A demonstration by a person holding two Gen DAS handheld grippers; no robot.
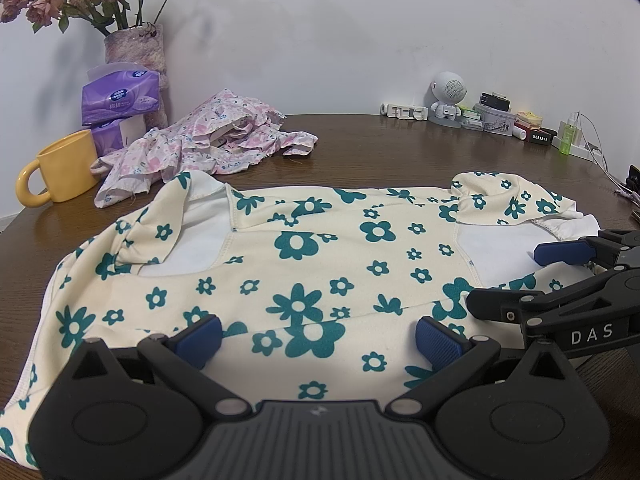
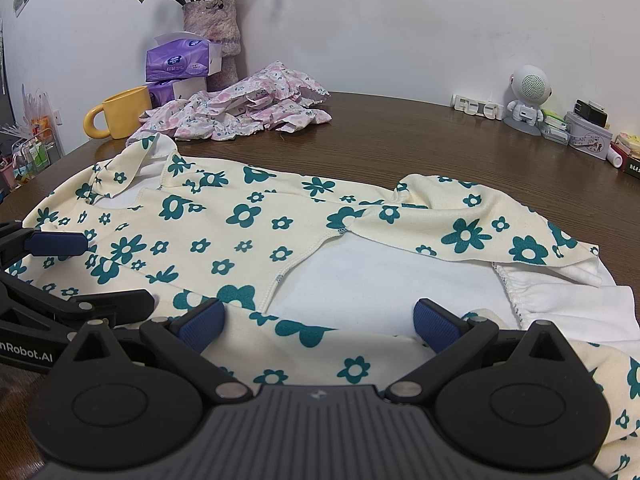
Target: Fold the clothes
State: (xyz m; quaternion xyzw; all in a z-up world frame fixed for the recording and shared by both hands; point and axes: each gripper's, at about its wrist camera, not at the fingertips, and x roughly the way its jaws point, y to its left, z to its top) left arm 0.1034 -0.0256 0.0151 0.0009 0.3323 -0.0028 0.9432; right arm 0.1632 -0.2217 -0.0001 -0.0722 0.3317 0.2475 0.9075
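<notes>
Cream cloth printed with teal flowers, the top [image 1: 304, 256] lies spread flat on the brown desk [image 1: 380, 148], directly ahead of and beneath both sets of fingers. It looks light, soft and limp, likely to sag and drag if lifted by one point, so two holds at once should serve best. Its two sleeves are already turned in over the body, showing white lining beside them. A sensible hold, to my eye, is the near hem or a side edge, pinching through both layers so the lining does not slip free.

The left gripper [image 1: 318, 334] has its fingers spread wide just above the near part of the cloth, holding nothing. The right gripper [image 2: 318, 322] is likewise spread, its fingers over the white lining by the right sleeve [image 2: 492, 224], empty. The two grippers sit close side by side.

By count: one flowered top being folded, and one crumpled pink garment [image 1: 208, 136] waiting well beyond the fingertips to the left. Also one yellow mug [image 1: 64, 170], two purple tissue packs [image 1: 118, 98] stacked, one vase [image 1: 138, 46] of dried flowers.
</notes>
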